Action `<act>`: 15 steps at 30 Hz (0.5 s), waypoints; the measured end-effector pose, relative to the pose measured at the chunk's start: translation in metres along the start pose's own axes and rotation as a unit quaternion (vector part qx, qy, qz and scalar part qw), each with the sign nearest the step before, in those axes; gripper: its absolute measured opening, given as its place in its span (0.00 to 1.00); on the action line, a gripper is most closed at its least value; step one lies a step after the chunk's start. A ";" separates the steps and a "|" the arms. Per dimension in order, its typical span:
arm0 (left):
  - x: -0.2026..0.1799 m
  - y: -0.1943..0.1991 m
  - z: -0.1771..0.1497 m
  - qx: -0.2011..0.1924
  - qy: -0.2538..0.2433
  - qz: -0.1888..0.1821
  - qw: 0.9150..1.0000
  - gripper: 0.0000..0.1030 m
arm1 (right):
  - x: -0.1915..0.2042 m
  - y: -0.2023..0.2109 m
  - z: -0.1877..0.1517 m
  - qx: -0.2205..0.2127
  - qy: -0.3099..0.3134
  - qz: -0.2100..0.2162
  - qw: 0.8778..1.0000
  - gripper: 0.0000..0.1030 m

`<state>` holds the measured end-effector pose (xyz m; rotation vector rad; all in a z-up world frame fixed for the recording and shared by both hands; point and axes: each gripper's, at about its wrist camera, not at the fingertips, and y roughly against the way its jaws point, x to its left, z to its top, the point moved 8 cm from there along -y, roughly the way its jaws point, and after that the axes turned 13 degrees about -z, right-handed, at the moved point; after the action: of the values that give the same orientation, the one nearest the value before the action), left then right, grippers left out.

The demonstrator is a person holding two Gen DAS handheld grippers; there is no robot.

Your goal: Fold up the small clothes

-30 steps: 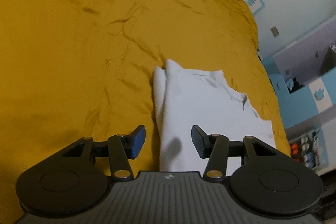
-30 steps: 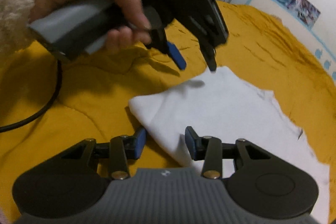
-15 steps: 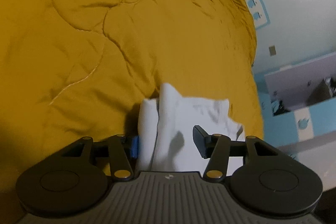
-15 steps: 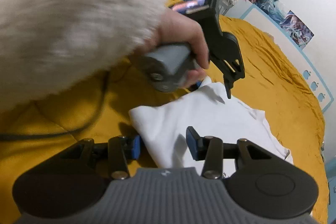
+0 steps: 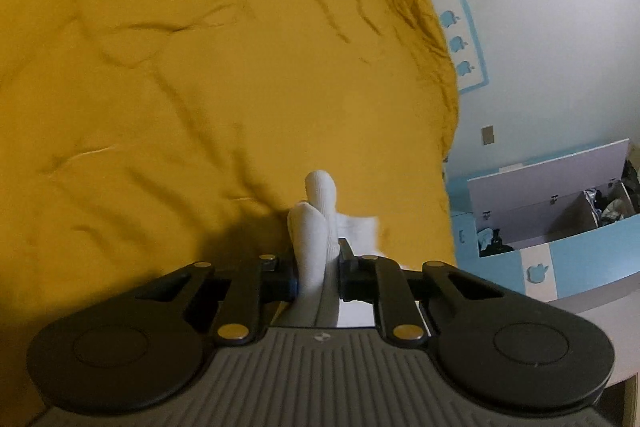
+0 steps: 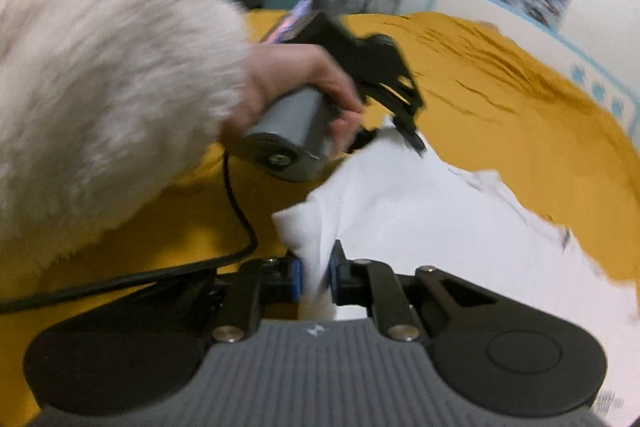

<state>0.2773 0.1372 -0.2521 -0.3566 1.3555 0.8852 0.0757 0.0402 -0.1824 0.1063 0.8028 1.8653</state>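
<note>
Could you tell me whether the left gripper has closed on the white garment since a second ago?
Yes. The left gripper was open above the white garment; now its jaws pinch a bunched fold, raised off the yellow bedspread.

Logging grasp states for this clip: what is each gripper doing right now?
Left gripper: closed on the white garment.
Right gripper: closed on the same garment's near corner.

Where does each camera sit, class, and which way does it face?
Left wrist: on the left gripper, facing along its fingers across the yellow bedspread toward a wall; no body shows.
Right wrist: on the right gripper, facing across the bed; the left hand and fluffy sleeve show.
Shared: the white garment, pinched by both grippers, and the bedspread.
</note>
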 end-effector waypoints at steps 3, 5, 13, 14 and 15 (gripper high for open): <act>-0.033 -0.012 -0.006 -0.003 -0.022 -0.002 1.000 0.17 | -0.046 0.019 0.003 -0.004 -0.078 -0.005 0.997 0.07; -0.056 -0.026 -0.013 -0.001 -0.035 -0.009 0.999 0.17 | -0.080 0.030 0.001 -0.003 -0.123 -0.015 0.992 0.07; -0.152 -0.131 -0.078 0.043 -0.109 -0.031 0.993 0.17 | -0.208 0.074 -0.034 -0.014 -0.240 -0.088 0.967 0.06; -0.158 -0.146 -0.086 0.052 -0.114 -0.033 0.992 0.17 | -0.222 0.078 -0.041 -0.014 -0.253 -0.098 0.962 0.06; -0.165 -0.162 -0.096 0.059 -0.120 -0.036 0.990 0.17 | -0.236 0.081 -0.050 -0.013 -0.264 -0.111 0.958 0.06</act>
<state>0.3339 -0.0887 -0.1609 -0.1997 1.1596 0.7588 0.0951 -0.2023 -0.1073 0.4584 0.3985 1.5310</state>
